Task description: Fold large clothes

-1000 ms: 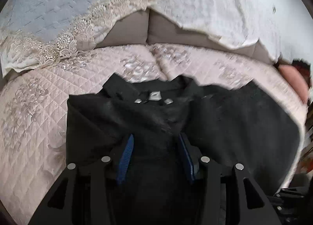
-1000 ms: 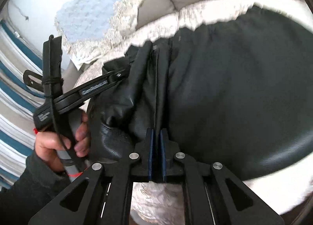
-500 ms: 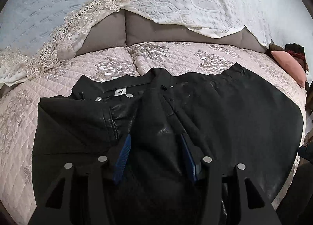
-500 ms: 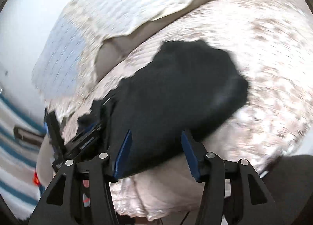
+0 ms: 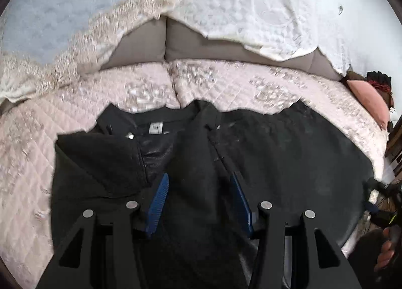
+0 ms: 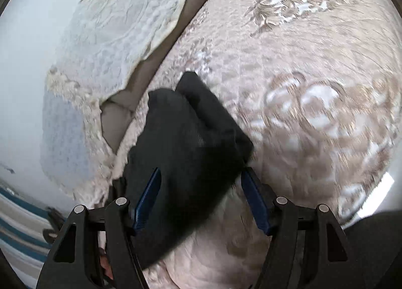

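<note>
A large black jacket (image 5: 289, 163) lies on the pink quilted sofa cover (image 5: 140, 87), collar and white neck label (image 5: 155, 128) toward the backrest, its left side folded inward. My left gripper (image 5: 199, 201) is open and empty, its blue pads just above the jacket's middle. In the right wrist view the jacket (image 6: 186, 143) shows as a dark folded mass. My right gripper (image 6: 201, 198) is open and empty above its near end, looking along the sofa seat (image 6: 314, 75).
A cream lace throw (image 5: 238, 7) and a pale blue one (image 5: 62, 4) hang over the grey backrest (image 5: 140, 45). A pink cushion (image 5: 369, 100) lies at the sofa's right end. The white wall (image 6: 25, 50) is behind.
The right gripper opened, let go of the jacket's edge and pulled back to the right end. The left gripper stayed open over the jacket, shifting slightly.
</note>
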{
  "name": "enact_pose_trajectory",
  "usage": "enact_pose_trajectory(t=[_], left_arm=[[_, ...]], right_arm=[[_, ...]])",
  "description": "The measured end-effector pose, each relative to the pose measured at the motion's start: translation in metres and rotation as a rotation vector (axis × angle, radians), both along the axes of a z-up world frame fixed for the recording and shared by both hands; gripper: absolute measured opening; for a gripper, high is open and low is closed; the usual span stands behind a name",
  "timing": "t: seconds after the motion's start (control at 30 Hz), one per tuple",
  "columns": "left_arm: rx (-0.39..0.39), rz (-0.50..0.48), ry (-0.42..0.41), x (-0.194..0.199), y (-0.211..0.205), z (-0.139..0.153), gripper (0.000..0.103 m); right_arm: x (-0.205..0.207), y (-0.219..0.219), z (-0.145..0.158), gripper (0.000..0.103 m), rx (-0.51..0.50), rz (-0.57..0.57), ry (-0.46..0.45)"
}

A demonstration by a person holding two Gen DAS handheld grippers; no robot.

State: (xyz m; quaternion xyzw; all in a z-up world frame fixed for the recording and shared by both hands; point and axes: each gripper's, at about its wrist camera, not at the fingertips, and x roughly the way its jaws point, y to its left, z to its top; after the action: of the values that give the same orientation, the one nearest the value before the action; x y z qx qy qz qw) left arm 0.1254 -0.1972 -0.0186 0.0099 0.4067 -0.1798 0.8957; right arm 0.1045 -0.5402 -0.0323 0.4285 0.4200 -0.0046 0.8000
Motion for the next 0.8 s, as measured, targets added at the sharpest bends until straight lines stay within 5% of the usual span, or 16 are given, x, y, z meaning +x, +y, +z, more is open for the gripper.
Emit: enact_pose_trajectory(t=[0.2, 0.3, 0.47, 0.63, 0.8], left_arm=[[0.070, 0.005, -0.037, -0.005, -0.011, -0.015, 0.054], [0.082, 0.007, -0.044, -0.005, -0.014, -0.018, 0.055], [0.112, 0.005, -0.057, -0.003, -0.019, -0.021, 0.056], [0.102, -0.003, -0.039, -0.002, -0.016, -0.015, 0.056], [-0.058, 0.005, -0.032, -0.016, 0.015, 0.021, 0.055]], right_arm=[[0.008, 0.000, -0.001, 0.066, -0.006, -0.016, -0.036], [0.011, 0.006, 0.000, 0.045, -0.048, -0.010, -0.027], [0.020, 0.002, 0.004, 0.027, -0.034, 0.021, -0.017], [0.025, 0.027, 0.059, 0.022, -0.059, 0.125, -0.150], [0.030, 0.082, 0.109, 0.022, -0.083, 0.287, -0.265]])
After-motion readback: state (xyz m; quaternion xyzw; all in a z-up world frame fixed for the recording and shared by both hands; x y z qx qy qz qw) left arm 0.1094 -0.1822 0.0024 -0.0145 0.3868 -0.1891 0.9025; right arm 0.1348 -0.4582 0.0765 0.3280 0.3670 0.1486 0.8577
